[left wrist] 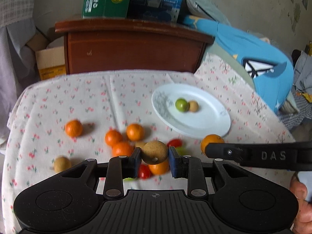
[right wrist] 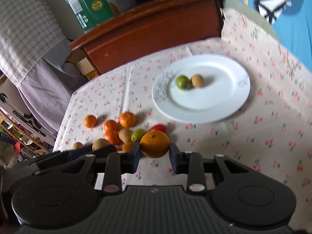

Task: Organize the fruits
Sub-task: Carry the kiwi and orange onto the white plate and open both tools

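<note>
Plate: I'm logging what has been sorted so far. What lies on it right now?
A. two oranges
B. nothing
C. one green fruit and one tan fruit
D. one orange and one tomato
C: the plate holds a green fruit touching a tan fruit; every orange fruit is off it.

The table's cloth (right wrist: 253, 136) is cream, sprinkled with small red cherries on green stems. A white plate (right wrist: 220, 105) with a grey sprig pattern carries one green fruit (right wrist: 183, 82) and one tan fruit (right wrist: 197, 80). Behind stands a reddish-brown cabinet (left wrist: 134, 48).
</note>
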